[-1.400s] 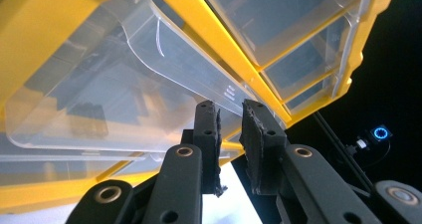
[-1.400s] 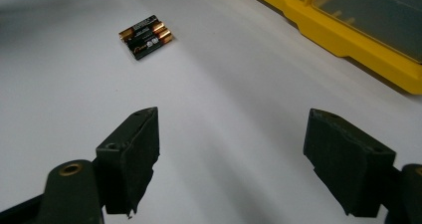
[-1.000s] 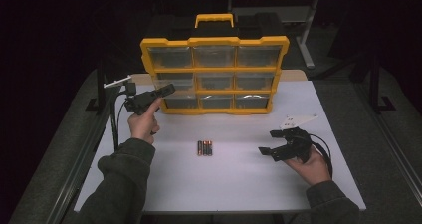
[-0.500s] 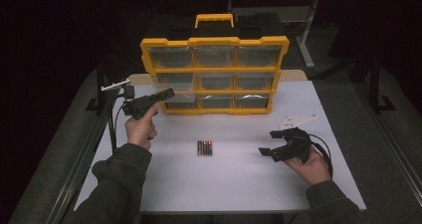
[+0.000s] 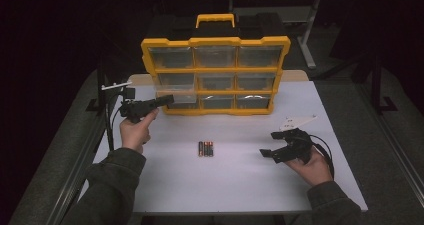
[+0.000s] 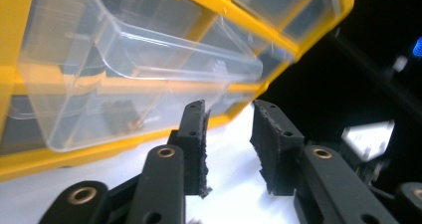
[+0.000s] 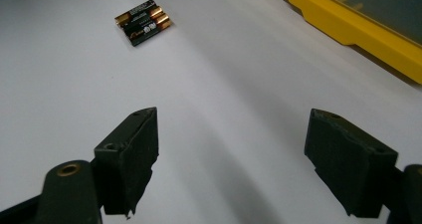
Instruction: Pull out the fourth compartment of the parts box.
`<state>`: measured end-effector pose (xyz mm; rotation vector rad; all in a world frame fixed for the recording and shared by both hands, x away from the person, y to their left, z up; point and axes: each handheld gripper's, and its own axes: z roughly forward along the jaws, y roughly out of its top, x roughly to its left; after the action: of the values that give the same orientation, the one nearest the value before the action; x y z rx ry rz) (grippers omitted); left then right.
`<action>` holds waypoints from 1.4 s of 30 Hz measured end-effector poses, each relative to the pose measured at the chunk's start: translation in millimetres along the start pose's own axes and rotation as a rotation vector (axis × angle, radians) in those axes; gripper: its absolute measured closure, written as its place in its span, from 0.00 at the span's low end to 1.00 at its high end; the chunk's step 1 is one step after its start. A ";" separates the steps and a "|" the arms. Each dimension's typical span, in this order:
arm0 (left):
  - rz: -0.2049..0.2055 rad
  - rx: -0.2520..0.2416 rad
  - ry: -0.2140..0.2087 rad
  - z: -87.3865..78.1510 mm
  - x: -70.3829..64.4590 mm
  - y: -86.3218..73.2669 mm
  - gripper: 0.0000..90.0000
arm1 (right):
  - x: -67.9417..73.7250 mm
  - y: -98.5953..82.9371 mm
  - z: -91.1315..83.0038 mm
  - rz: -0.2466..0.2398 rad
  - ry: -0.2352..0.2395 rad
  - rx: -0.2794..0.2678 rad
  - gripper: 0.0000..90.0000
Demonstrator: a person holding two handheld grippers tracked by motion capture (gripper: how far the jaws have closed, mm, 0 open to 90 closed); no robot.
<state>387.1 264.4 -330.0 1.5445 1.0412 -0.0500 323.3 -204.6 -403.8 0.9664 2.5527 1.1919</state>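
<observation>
Right now my right gripper [image 5: 268, 153] sits low over the desk [image 5: 240, 185] near the front right, jaws spread wide w/ nothing between them. Seen in the right gripper view, bare white desk [image 7: 239, 109] lies between the two pads [image 7: 130, 154], and the batteries [image 7: 143, 21] are further off, up and to the left of that view.

Mid-desk, the batteries [image 5: 205, 148] lie side by side, three of them touching, well apart from both grippers and roughly between my two hands.

Further back on the left, my left gripper [image 5: 167, 99] is raised and pointing at the bottom-left drawer [image 5: 176, 100] of the yellow organizer [image 5: 216, 41]. Its jaws are part open, a narrow gap, holding nothing. From the left gripper view the clear drawer [image 6: 139, 79] is pulled out from the yellow frame, tilted across the pic, just above and beyond my pads [image 6: 196, 134]. Can't tell if the tips touch the drawer's edge; looks v. close. Something dark lies inside it, too blurred to make out.

At the back, the organizer stands upright at the desk's far edge, three rows of clear drawers, black handle [image 5: 215, 19] section on top.
</observation>
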 end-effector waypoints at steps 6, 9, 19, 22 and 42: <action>0.198 0.058 0.012 -10.6 -17.5 19.5 0.70 | -0.3 0.3 0.5 -0.006 0.006 -0.001 0.22; 0.305 0.139 0.040 -9.3 -27.2 33.2 0.66 | 1.3 1.3 0.9 -0.019 0.014 0.003 0.22; 0.575 0.275 0.086 0.1 -35.6 70.5 0.61 | 1.5 7.0 -8.0 -0.058 0.040 0.029 0.23; 0.615 0.311 0.097 5.5 -28.7 77.0 0.61 | -2.1 7.7 -13.2 -0.060 0.037 0.026 0.23; 0.663 0.410 0.045 33.6 -7.0 75.6 0.63 | -1.6 6.4 -3.5 -0.081 0.068 0.068 0.23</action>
<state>447.0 241.7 -277.1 2.2090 0.5240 0.2455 326.3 -204.8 -397.0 0.8407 2.6736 1.1417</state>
